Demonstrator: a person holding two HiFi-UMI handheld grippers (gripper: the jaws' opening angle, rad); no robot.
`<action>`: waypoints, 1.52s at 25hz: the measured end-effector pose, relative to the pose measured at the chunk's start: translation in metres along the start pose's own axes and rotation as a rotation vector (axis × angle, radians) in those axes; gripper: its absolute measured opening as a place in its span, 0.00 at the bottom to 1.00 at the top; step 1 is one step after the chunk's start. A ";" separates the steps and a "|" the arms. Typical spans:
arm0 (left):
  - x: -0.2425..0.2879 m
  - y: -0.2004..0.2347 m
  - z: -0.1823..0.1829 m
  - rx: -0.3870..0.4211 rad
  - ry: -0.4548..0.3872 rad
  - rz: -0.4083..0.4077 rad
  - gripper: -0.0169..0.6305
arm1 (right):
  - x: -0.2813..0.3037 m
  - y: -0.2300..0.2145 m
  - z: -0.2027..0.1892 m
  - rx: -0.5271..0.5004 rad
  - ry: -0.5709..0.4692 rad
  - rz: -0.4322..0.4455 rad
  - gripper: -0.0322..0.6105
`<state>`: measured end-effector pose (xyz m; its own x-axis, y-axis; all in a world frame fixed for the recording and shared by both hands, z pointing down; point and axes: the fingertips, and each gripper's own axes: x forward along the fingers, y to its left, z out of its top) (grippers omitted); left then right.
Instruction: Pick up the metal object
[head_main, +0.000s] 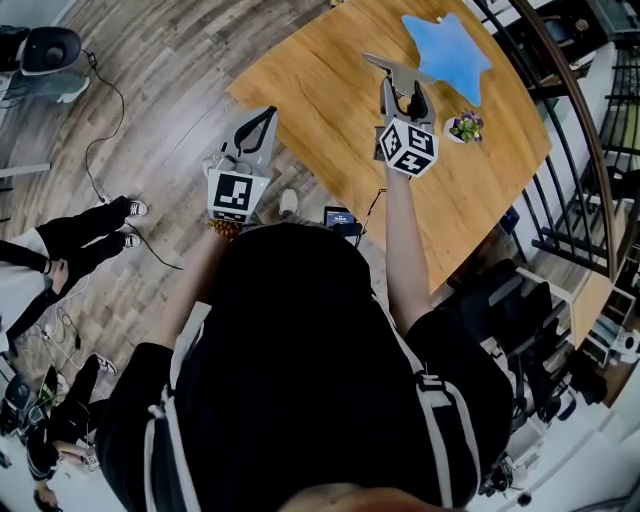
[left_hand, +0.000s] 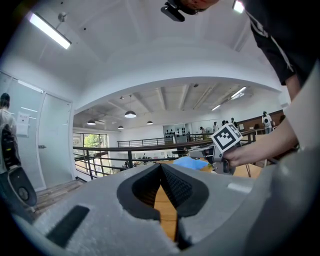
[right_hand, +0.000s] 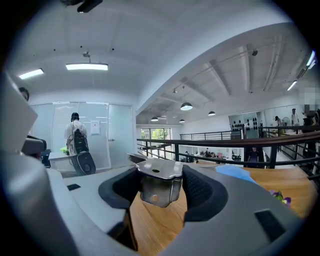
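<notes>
The right gripper has its jaws set fairly wide and clamped on the metal object, a small folded steel bracket with a flat top plate and a hole in it. The bracket sits squarely between the two dark pads, one pad pressed to each side, and its plate sticks out a little past the jaw tips. It hangs clear of the wooden tabletop, which shows underneath the jaws.

Ahead of these jaws and a little to their right lies a blue star-shaped mat, flat on the wood. A small potted plant stands to the right of the jaws, near the tabletop's edge. A dark railing runs across behind the tabletop.

The left gripper has its jaws closed, pads meeting at the tips, with nothing between them; only a sliver of wood shows through the gap behind the pads. It is held off the near side of the tabletop, over the plank floor. From its jaws the right gripper appears ahead and to the right.
</notes>
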<state>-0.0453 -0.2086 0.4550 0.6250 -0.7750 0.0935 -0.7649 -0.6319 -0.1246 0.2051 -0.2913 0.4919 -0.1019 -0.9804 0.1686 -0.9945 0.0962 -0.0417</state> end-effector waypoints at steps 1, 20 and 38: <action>0.001 0.000 0.001 0.001 -0.003 -0.001 0.04 | -0.002 0.002 0.007 -0.004 -0.015 0.005 0.45; 0.028 -0.004 0.033 0.007 -0.078 -0.030 0.04 | -0.047 0.043 0.090 -0.060 -0.179 0.080 0.45; 0.028 -0.018 0.051 -0.015 -0.127 -0.023 0.04 | -0.086 0.087 0.078 -0.066 -0.185 0.119 0.45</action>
<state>-0.0064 -0.2187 0.4094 0.6566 -0.7536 -0.0301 -0.7516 -0.6505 -0.1093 0.1294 -0.2119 0.3966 -0.2182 -0.9757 -0.0175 -0.9758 0.2180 0.0153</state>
